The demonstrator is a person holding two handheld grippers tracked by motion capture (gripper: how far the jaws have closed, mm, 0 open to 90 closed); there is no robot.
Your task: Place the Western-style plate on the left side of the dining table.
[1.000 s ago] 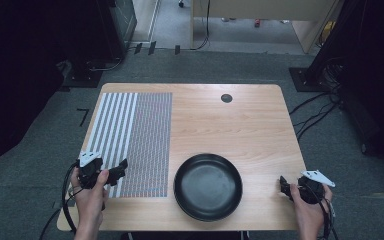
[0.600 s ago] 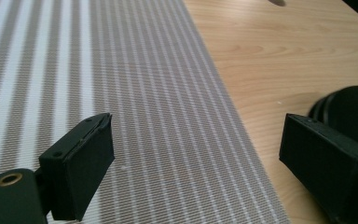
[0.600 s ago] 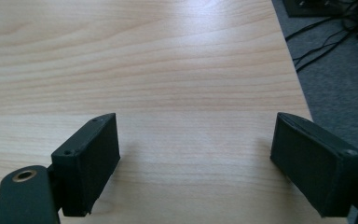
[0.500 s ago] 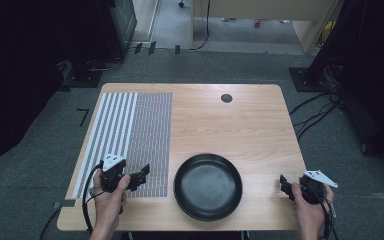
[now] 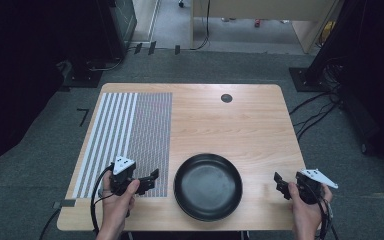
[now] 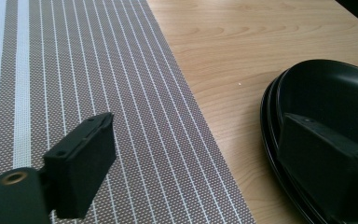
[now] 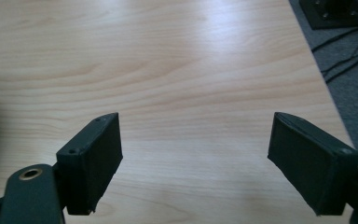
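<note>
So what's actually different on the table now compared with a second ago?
The left gripper has slid toward the right, across the striped mat, and now sits close to the black pan, its fingers open and holding nothing. The right gripper has stayed near the table's right edge, also open. Pan and mat haven't moved.

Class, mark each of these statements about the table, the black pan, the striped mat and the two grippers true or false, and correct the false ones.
1. The black pan lies on the striped mat. False: it sits on bare wood right of the mat.
2. The left gripper is open, above the mat's near edge. True.
3. The right gripper is shut on the pan's rim. False: it is open, apart from the pan, holding nothing.
4. The pan is empty. True.
5. The table has a small dark round spot near its far edge. True.
</note>
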